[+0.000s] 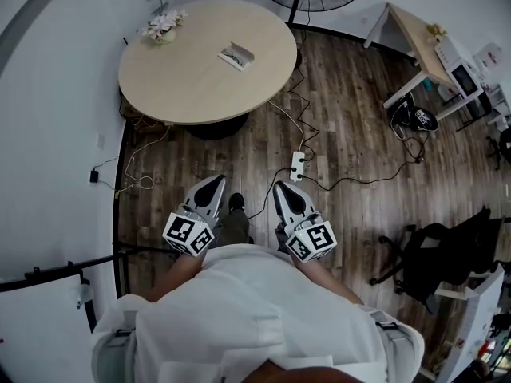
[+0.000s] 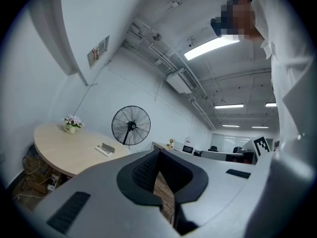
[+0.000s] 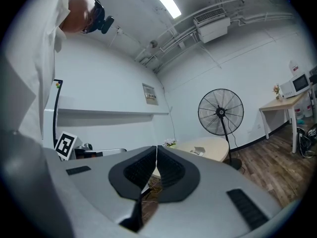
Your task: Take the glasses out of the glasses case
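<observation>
Fingers [image 2: 142, 173] closed, empty — glasses case [image 1: 236, 55] diagonal

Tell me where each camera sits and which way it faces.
Head view: on the person's head, looking steeply down at the round table, floor, left gripper and right gripper; white shirt shows.
Left gripper view: on the left gripper, facing the fan; shut jaws and shirt show.
Right gripper view: on the right gripper, facing the fan; shut jaws and shirt show.
Shared: all three show the round table.

Pale beige table [image 1: 184, 78], dark brown plank-patterned floor [image 1: 359, 150] (grey-streaked), and a seemingly white glasses case [image 1: 236, 55].
</observation>
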`<action>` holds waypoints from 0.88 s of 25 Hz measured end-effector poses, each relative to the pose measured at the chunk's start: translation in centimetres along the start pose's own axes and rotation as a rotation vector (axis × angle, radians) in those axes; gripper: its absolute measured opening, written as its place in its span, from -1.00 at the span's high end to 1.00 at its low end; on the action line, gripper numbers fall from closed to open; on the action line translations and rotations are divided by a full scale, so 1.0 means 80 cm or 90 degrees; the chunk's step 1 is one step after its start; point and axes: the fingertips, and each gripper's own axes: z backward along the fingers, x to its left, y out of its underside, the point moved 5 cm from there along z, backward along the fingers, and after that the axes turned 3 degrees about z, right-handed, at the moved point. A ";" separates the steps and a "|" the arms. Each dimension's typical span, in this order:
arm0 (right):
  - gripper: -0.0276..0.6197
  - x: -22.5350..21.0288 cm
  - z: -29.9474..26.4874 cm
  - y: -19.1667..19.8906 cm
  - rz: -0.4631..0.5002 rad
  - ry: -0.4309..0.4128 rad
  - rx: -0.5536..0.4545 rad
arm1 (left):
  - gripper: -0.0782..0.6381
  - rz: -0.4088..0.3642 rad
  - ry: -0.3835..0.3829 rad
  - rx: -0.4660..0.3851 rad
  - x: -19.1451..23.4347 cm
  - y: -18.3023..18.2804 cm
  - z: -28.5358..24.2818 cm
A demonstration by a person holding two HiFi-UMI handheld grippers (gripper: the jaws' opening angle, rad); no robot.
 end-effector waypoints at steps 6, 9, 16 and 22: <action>0.84 -0.048 -0.056 -0.001 -0.008 0.006 0.016 | 0.75 0.018 -0.012 0.016 0.043 -0.003 -0.062; 0.84 -0.080 -0.087 -0.003 -0.009 0.012 0.028 | 0.75 0.024 -0.008 0.017 0.068 -0.003 -0.103; 0.84 -0.148 -0.179 -0.034 0.002 0.031 0.025 | 0.75 0.016 0.009 0.005 0.139 -0.041 -0.195; 0.84 -0.179 -0.252 -0.066 0.020 0.039 -0.008 | 0.75 0.010 0.023 -0.029 0.196 -0.079 -0.254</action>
